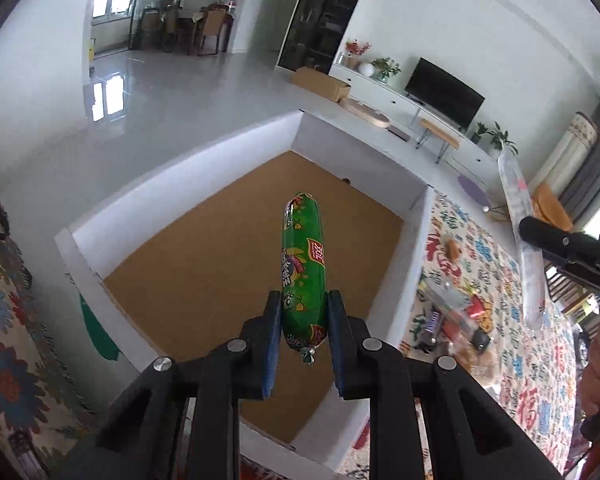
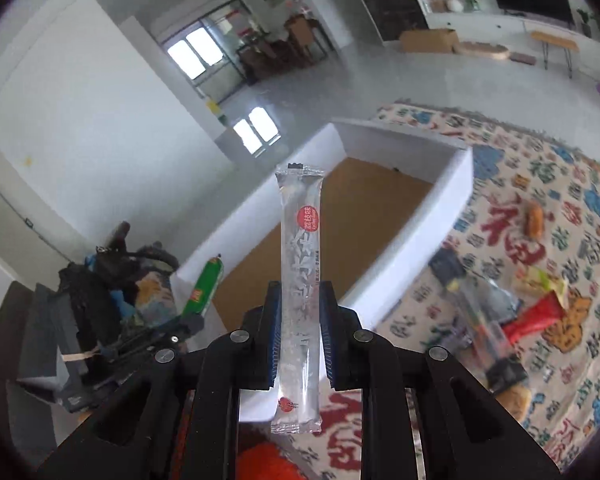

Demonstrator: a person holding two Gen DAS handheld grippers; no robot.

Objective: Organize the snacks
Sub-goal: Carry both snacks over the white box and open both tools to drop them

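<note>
My left gripper (image 1: 303, 305) is shut on a green sausage stick (image 1: 302, 268) and holds it above a white-walled box with a brown cardboard floor (image 1: 204, 264). My right gripper (image 2: 300, 294) is shut on a clear jelly stick with a red label (image 2: 299, 280), above the table near the box (image 2: 452, 184). The jelly stick and right gripper also show at the right of the left wrist view (image 1: 520, 232). The green sausage and left gripper show at the left of the right wrist view (image 2: 204, 284). The box looks bare inside.
Several loose snacks lie on the patterned tablecloth (image 2: 580, 208) right of the box: a red packet (image 2: 536, 316), a small brown bun (image 2: 535, 216), dark wrappers (image 2: 448, 264). They also show in the left wrist view (image 1: 456, 312). A floral cushion (image 1: 8, 320) is at left.
</note>
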